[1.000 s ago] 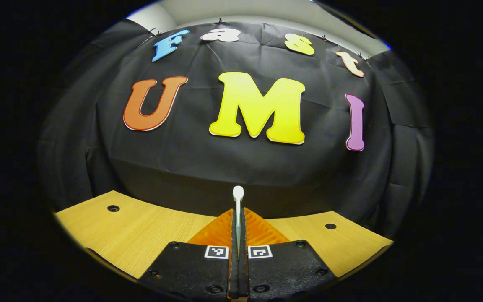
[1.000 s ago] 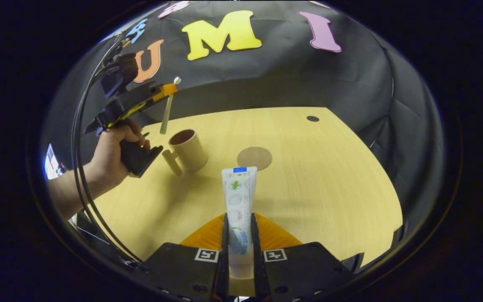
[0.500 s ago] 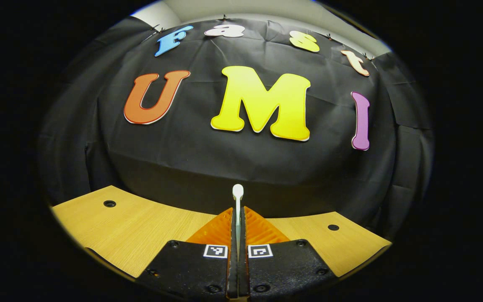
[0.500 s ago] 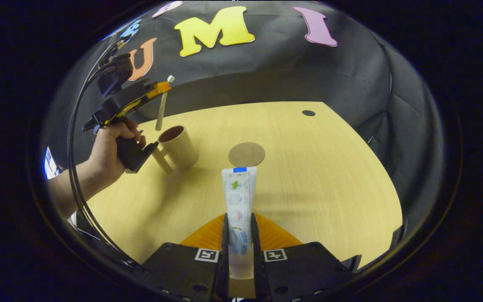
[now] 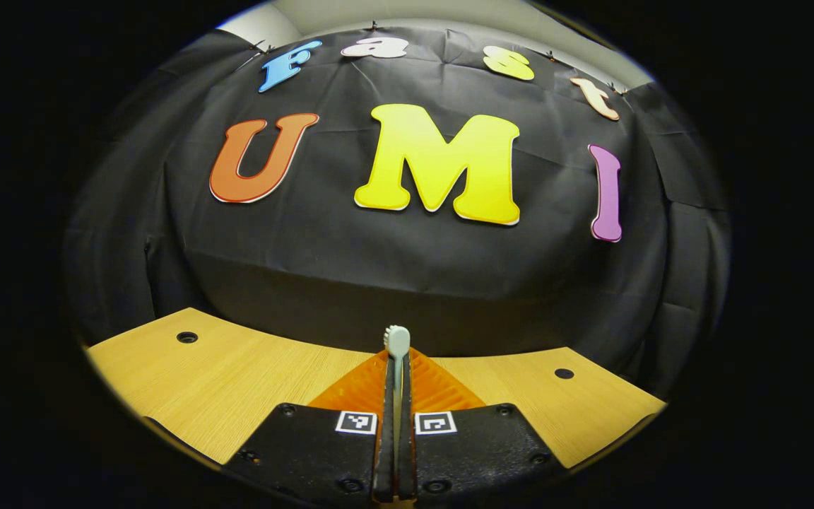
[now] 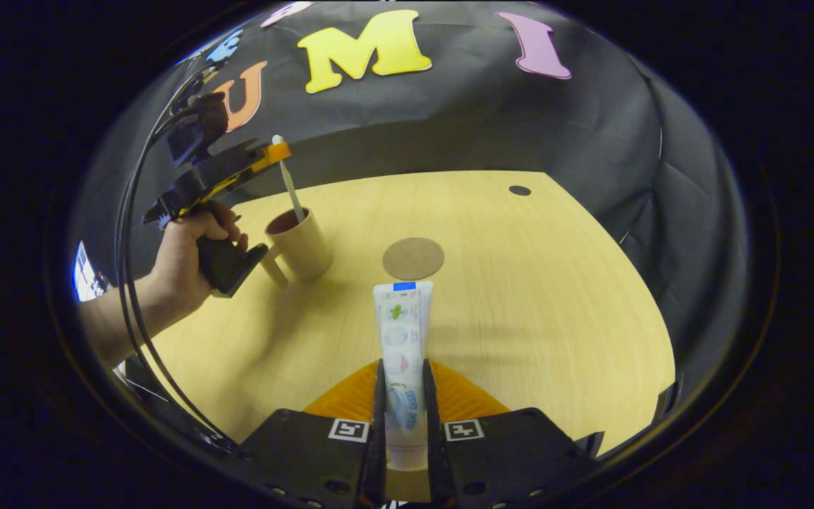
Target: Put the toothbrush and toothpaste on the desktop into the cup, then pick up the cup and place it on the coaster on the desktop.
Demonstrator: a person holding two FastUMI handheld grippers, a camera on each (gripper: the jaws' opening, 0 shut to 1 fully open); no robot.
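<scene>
Left gripper (image 6: 274, 150) up at far left in the right gripper view, held by a hand (image 6: 184, 247); clamped on the toothbrush (image 6: 289, 182); brush long axis near upright, leaning slightly, head end up above the fingers, handle end down inside the mouth of the cup (image 6: 299, 244); cannot tell if it touches the cup bottom. In the left gripper view the toothbrush (image 5: 397, 367) runs straight ahead between the closed fingers, rounded head poking past the tips.

Cup: tan, smooth cylinder, dark inside, straight bar handle on its near-left side; stands upright on the desktop (image 6: 534, 297), far left.

Right gripper (image 6: 403, 385) clenched on the toothpaste (image 6: 402, 339); flat white tube, printed face up, long axis pointing away from the camera, crimped blue-edged end farthest, cap end near, between the fingers.

Coaster (image 6: 413, 258): thin round brown disc, flat on the pale wood-grain desktop, right of the cup, apart from it; just beyond the tube's far end.
</scene>
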